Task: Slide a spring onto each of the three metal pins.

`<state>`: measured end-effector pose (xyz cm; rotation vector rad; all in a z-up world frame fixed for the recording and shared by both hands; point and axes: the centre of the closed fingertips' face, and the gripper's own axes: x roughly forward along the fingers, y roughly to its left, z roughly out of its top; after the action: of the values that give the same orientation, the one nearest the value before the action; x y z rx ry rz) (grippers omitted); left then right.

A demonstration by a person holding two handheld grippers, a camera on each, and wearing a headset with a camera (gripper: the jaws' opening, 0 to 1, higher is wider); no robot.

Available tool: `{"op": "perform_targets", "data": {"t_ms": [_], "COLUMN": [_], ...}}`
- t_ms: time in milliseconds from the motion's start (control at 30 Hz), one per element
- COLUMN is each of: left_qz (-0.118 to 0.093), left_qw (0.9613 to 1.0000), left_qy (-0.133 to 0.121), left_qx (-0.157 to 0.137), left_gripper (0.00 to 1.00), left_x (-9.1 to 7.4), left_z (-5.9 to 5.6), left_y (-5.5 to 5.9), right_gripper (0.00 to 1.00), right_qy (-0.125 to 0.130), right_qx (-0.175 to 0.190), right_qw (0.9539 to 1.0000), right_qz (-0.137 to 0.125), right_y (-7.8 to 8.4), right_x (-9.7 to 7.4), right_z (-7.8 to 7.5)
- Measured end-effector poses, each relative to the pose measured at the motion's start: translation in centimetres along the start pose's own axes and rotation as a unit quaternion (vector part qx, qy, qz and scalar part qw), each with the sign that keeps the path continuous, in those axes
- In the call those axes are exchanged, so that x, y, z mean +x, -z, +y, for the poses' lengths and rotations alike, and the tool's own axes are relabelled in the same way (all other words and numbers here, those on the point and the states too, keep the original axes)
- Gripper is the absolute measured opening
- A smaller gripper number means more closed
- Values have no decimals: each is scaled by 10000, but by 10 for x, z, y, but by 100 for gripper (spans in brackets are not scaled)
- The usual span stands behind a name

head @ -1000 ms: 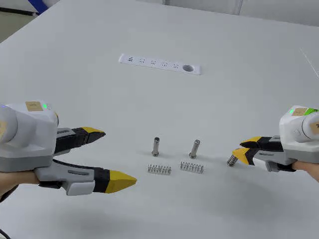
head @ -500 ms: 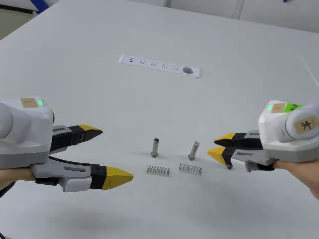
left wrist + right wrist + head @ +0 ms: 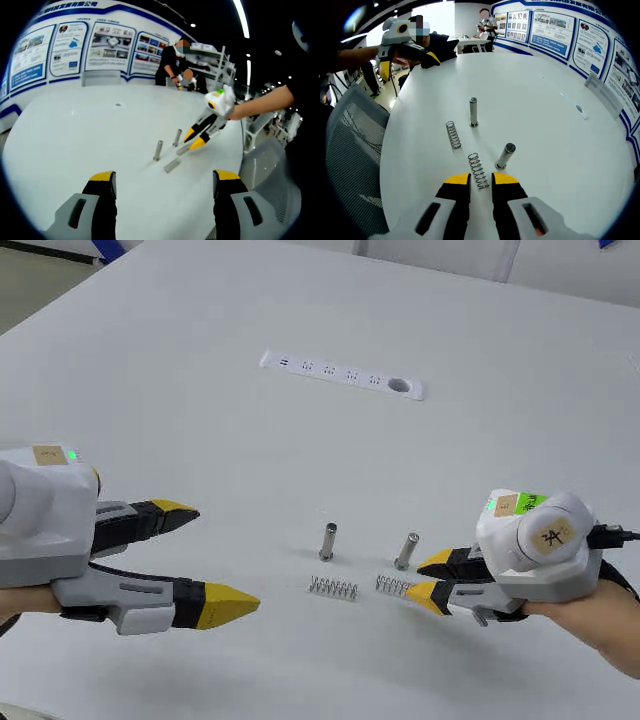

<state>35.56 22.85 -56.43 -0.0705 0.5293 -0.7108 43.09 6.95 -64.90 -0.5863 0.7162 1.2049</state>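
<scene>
Two short metal pins stand upright on the white table, the left pin (image 3: 328, 540) and the right pin (image 3: 407, 550). In front of each lies a loose spring, the left spring (image 3: 333, 588) and the right spring (image 3: 393, 586). My right gripper (image 3: 428, 577) is narrowly open, low over the table, its tips at the right spring's end. In the right gripper view that spring (image 3: 477, 170) runs in between the yellow tips (image 3: 481, 181), beside the nearer pin (image 3: 504, 156). My left gripper (image 3: 215, 555) hovers wide open and holds nothing, well left of the parts (image 3: 165, 176).
A white power strip (image 3: 345, 373) lies farther back on the table. A mesh office chair (image 3: 355, 150) stands at the table's edge in the right gripper view. People stand in the background beyond the table.
My right gripper has moved left and down to the right spring's end. A small springed piece near its tips earlier is now behind it. The left gripper has barely moved.
</scene>
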Motion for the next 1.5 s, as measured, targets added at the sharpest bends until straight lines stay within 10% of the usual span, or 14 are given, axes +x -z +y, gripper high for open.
{"op": "perform_targets", "data": {"t_ms": [967, 1500], "left_qz": [57, 85], "left_qw": [9999, 9962], "left_qy": [92, 832], "left_qx": [-67, 249], "left_gripper": [79, 71], "left_x": [5, 29], "left_z": [-9, -53], "left_y": [4, -8], "right_gripper": [11, 11], "right_qy": [-194, -251], "right_qx": [-19, -509], "right_qw": [9995, 9984], "right_qz": [257, 1], "right_y": [12, -17], "right_x": [12, -50], "right_z": [7, 30]}}
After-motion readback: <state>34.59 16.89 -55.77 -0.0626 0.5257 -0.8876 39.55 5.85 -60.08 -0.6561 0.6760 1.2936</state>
